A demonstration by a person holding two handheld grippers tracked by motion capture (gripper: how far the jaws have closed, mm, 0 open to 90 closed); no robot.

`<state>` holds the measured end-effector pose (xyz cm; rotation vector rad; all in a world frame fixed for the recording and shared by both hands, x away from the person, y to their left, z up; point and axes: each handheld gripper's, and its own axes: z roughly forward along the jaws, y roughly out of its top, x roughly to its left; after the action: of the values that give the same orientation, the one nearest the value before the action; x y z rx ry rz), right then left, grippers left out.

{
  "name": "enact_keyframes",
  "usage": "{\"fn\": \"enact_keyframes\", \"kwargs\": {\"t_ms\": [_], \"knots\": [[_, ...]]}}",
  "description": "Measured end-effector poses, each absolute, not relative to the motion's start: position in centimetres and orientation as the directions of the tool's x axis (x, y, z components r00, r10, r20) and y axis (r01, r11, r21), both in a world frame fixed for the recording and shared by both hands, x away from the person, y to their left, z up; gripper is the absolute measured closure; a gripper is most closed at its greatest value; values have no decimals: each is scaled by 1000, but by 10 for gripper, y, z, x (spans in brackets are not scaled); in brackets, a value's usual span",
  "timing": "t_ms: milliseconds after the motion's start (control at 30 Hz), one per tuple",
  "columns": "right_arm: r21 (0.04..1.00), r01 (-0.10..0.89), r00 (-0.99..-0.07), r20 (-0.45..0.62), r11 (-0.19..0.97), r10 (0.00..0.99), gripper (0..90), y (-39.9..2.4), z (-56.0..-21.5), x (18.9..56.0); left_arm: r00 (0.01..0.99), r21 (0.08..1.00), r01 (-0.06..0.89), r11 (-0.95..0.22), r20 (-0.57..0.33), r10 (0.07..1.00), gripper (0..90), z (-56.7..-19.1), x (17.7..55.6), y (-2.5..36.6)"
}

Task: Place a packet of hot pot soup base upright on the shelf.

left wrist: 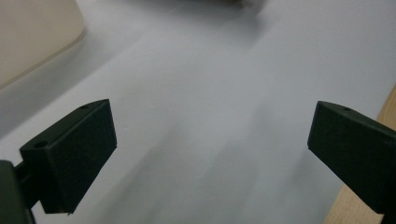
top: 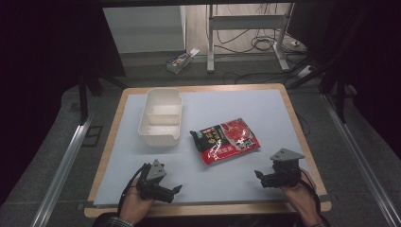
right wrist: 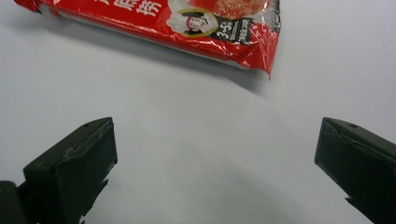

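Red packet point(top: 226, 140) of food lies flat on the pale blue-grey mat point(top: 227, 187), a little right of the middle of the table, turned at a slant so its long edges run from upper left to lower right. Its front shows red and black printing with a round picture, and in the right gripper view point(right wrist: 187, 28) its crinkled lower edge and one corner lie ahead of the jaws, well clear of them. Nothing touches the packet. Just to its left, near but apart, stands a cream plastic tub point(top: 161, 117), oblong, with its open top facing up; its rounded side also shows at the upper left of the left gripper view point(left wrist: 32, 37). The right gripper point(top: 259, 177) hangs low over the mat in front of the packet's near right corner, held in the person's right hand point(top: 302, 198), its jaws spread wide with only bare mat between them. The left gripper point(top: 176, 190) sits near the front edge of the mat, below the tub, held in the person's left hand point(top: 135, 203); its jaws are likewise wide apart and grip nothing. The mat covers a wooden table point(top: 302, 137) whose light rim shows around it, and beyond the far edge lies a grey floor with cables point(top: 265, 42) and a small box point(top: 182, 60).
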<state>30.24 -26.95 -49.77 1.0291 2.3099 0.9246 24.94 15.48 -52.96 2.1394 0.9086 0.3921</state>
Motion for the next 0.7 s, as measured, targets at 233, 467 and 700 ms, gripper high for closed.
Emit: {"fn": "enact_keyframes", "kwargs": {"t_ms": [233, 467, 700], "knots": [[730, 483, -629, -95, 484, 771, 0, -271, -502, 304, 700, 748, 494, -444, -39, 713, 15, -532, 259, 155], [730, 495, -626, -77, 471, 776, 0, -271, -504, 305, 712, 754, 505, -419, -90, 696, 13, -533, 269, 156], [730, 509, -616, -60, 455, 785, 0, -269, -504, 304, 719, 747, 486, -455, -45, 694, 38, -533, 274, 147]]}}
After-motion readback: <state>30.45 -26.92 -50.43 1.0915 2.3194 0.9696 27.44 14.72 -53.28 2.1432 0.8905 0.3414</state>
